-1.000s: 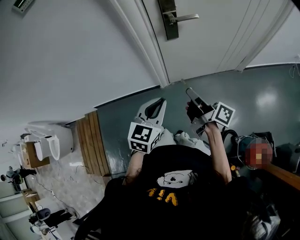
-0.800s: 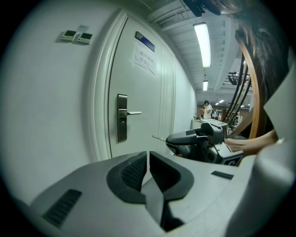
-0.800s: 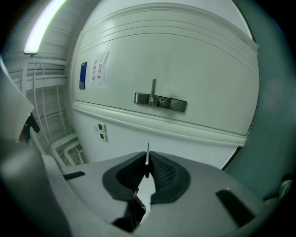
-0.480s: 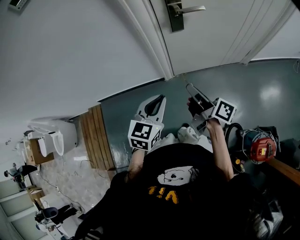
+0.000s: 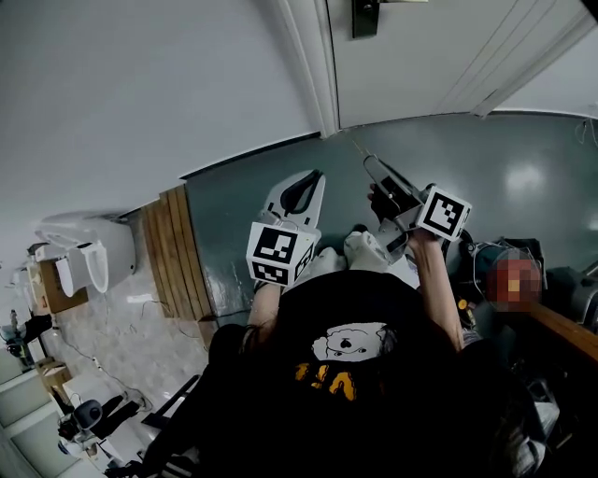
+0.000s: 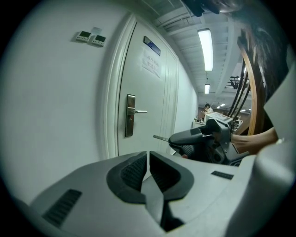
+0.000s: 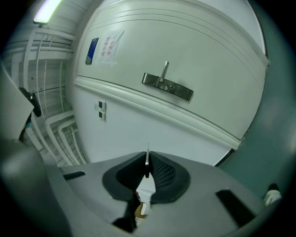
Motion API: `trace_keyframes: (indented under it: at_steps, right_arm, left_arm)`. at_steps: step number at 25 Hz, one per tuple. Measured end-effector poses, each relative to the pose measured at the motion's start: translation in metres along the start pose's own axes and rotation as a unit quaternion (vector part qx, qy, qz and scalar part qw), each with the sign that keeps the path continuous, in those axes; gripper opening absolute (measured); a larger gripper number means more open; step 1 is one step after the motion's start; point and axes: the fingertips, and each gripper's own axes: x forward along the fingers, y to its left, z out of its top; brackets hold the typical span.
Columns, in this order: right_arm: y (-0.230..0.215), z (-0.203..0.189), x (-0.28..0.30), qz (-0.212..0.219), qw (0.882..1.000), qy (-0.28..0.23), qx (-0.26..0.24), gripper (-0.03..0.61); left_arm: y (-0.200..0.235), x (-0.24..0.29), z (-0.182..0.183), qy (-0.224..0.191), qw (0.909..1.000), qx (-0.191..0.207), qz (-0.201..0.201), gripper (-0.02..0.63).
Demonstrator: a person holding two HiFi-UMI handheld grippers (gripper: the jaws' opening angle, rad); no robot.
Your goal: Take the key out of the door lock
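The white door's metal lock plate (image 5: pixel 365 17) with its lever handle shows at the top edge of the head view; it also appears in the left gripper view (image 6: pixel 130 115) and the right gripper view (image 7: pixel 167 86). My right gripper (image 5: pixel 373 168) is shut on the key (image 7: pixel 147 162), a thin metal blade held edge-on between the pads, well away from the door. In the left gripper view the key (image 6: pixel 160 137) sticks out of the right gripper's tips (image 6: pixel 172 139). My left gripper (image 5: pixel 314 179) hangs beside it, jaws together with nothing in them (image 6: pixel 148 157).
A dark green floor (image 5: pixel 523 177) runs to the door. Wooden slats (image 5: pixel 177 252) and a white fixture (image 5: pixel 84 257) lie at the left. Two small wall panels (image 6: pixel 90 37) sit left of the door frame, and a paper notice (image 6: pixel 151 62) hangs on the door.
The lock plate and handle have slid up to the head view's top edge as both grippers drew back from the door. The right gripper stays shut on the key.
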Motion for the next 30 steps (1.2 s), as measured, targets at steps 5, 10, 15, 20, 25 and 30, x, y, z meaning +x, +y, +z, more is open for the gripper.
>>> trace_keyframes:
  at_steps: [5,10,15,20,25,30]
  right_arm:
    - [-0.003,-0.011,-0.003,-0.019,1.000,0.005,-0.015,0.020]
    - [0.010,-0.022,-0.010,-0.018,0.999,0.001,-0.044,0.020]
    - [0.017,-0.020,-0.033,-0.028,0.997,-0.018,-0.070,0.020]
    - [0.026,-0.021,-0.065,-0.029,0.996,-0.047,-0.077,0.020]
    - [0.035,-0.025,-0.068,-0.028,0.994,-0.060,-0.084,0.020]
    - [0.034,-0.027,-0.068,-0.029,0.994,-0.062,-0.083,0.020]
  left_arm:
    - [0.004,-0.014,-0.009,-0.004,1.0000,-0.004,0.004,0.009]
    - [0.007,-0.038,-0.012,-0.019,0.9998,-0.004,0.009,0.009]
    - [-0.002,-0.056,-0.019,-0.028,0.9996,0.000,0.006,0.009]
    - [-0.019,-0.072,-0.027,-0.033,0.9994,0.003,-0.002,0.009]
    - [-0.017,-0.076,-0.025,-0.040,0.9991,0.003,-0.014,0.009]
    - [-0.018,-0.070,-0.026,-0.039,0.9988,0.006,-0.028,0.009]
